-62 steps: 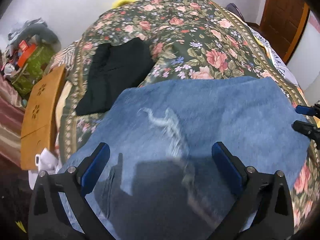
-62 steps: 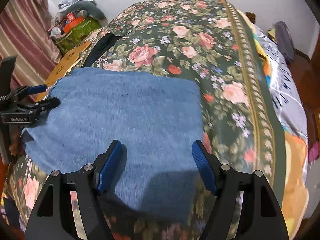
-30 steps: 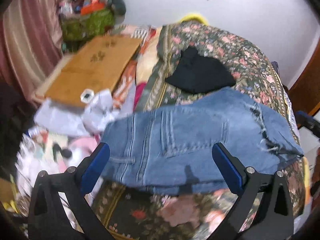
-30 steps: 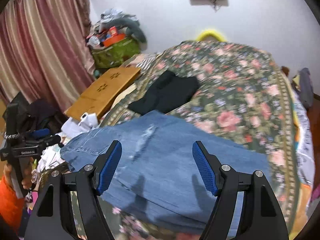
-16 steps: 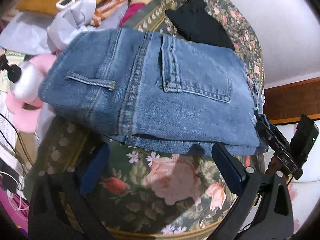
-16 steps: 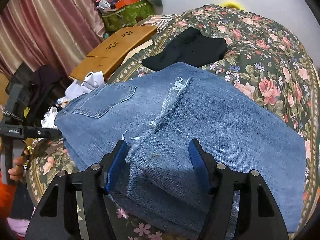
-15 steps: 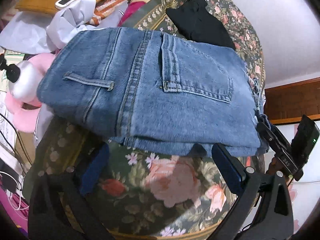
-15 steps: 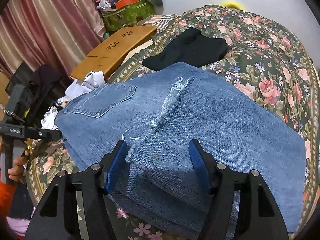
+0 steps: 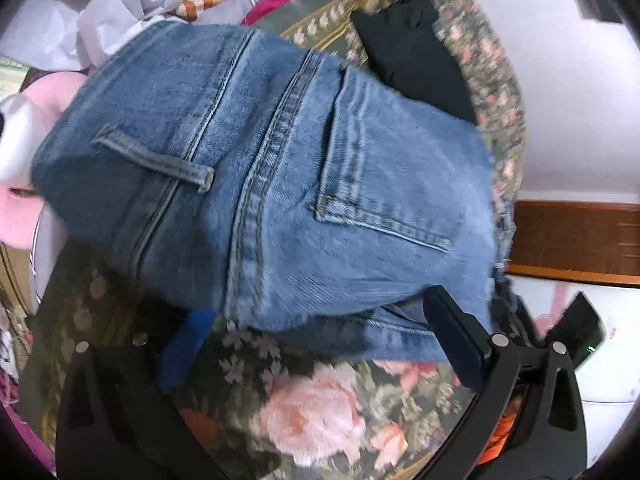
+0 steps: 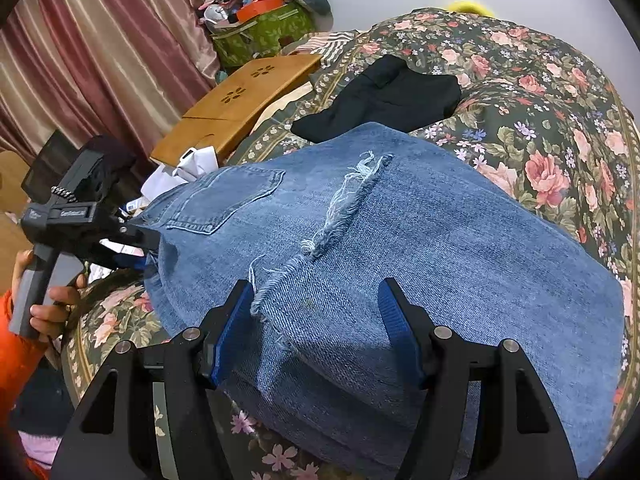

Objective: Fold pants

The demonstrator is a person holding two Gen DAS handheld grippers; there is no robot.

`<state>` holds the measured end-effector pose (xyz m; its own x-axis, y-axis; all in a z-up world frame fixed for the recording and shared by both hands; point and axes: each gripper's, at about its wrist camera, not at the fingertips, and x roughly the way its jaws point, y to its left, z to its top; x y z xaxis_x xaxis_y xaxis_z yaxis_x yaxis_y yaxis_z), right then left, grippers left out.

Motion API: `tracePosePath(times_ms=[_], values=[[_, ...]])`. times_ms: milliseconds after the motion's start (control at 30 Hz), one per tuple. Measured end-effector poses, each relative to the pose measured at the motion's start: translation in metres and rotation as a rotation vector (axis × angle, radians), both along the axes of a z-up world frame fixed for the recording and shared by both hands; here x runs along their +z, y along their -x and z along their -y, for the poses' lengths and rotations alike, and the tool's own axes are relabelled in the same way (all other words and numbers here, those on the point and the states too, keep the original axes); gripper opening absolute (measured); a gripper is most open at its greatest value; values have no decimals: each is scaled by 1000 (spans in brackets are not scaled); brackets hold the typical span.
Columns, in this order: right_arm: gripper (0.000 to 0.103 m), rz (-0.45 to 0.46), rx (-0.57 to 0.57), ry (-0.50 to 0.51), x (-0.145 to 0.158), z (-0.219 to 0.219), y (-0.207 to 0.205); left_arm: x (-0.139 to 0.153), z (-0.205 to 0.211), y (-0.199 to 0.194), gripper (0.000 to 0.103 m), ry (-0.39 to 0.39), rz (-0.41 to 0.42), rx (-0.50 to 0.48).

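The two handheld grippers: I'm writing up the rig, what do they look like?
Both the left gripper and right gripper are black plastic frames with silver screws and blue fingertip pads. The left one has a grey handle; an orange sleeve shows.

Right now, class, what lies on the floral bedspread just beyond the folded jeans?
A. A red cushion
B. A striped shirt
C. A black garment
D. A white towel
C: a black garment lies on the floral bedspread directly behind the far edge of the folded jeans; no towel, cushion or shirt shows there.
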<state>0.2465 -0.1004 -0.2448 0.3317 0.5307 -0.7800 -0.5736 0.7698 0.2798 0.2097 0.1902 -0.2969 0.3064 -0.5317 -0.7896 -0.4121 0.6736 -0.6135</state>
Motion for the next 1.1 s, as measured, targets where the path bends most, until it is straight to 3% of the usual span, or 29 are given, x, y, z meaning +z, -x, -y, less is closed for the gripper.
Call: tracePosePath(times_ms=[133,233,433,733,767,833,933,1100], values=[[62,-9,-1,-16,-1,2,-1,2,-21,11,103,74,65,102],[62,-1,6,-4,0,0,0,-17,-30,6,102,150,-18,139],[62,1,4,-13,0,1,0,-9,-2,4,103,-13,5,15],[63,-4,5,-21,-1,3,-1,-37,-21,-45,102,112,-136,101],[63,-5,5,-23,-2,3,-1,-37,-20,-50,99,89,-139,102],[63,-8,5,-30,-2,4,-1,-30,-15,-53,78,7,-129,86],[63,-15,5,-42,-2,5,-2,-14,-5,-59,50,-140,-38,42],[60,-22,-5,-47,-1,6,-2,15,20,-62,35,-380,90,-7]])
